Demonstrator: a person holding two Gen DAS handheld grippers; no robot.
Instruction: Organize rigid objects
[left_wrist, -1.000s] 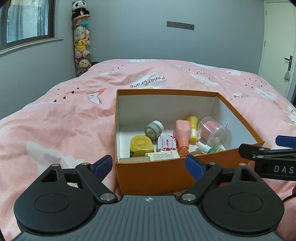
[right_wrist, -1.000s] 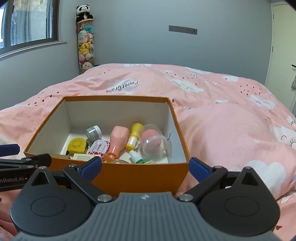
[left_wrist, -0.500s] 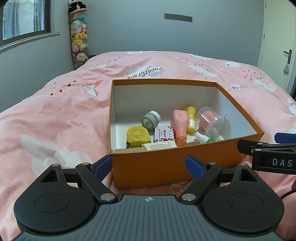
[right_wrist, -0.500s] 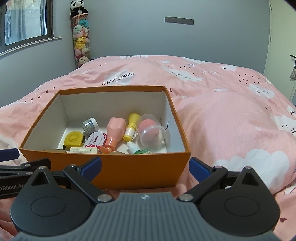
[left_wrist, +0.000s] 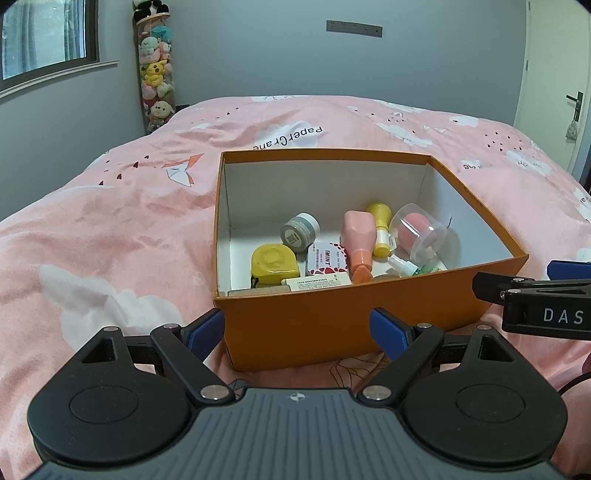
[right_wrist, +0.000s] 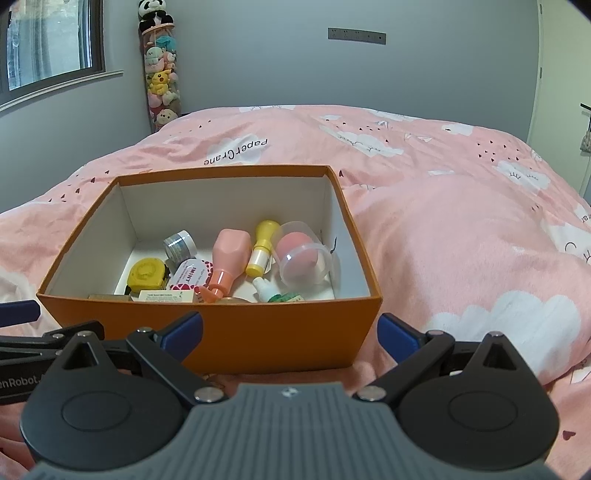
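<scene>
An orange box (left_wrist: 332, 325) with white inner walls sits on a pink bedspread; it also shows in the right wrist view (right_wrist: 280, 332). Inside lie a yellow tape measure (left_wrist: 273, 264), a small grey jar (left_wrist: 299, 232), a pink bottle (left_wrist: 356, 240), a yellow bottle (left_wrist: 380, 229), a clear cup holding a pink sponge (left_wrist: 419, 230), a mint tin (left_wrist: 327, 260) and a small white spray bottle (right_wrist: 266, 288). My left gripper (left_wrist: 297, 328) is open and empty just before the box's near wall. My right gripper (right_wrist: 290, 332) is open and empty, also before the near wall.
The pink bedspread (left_wrist: 110, 229) spreads around the box. A tall tube of plush toys (left_wrist: 155, 74) stands in the far left corner by a window. A white door (left_wrist: 554, 85) is at the far right. The right gripper's side shows at the left view's edge (left_wrist: 535, 302).
Both grippers have drawn back and risen a little from the box, so more of its front wall and contents show. Both stay open.
</scene>
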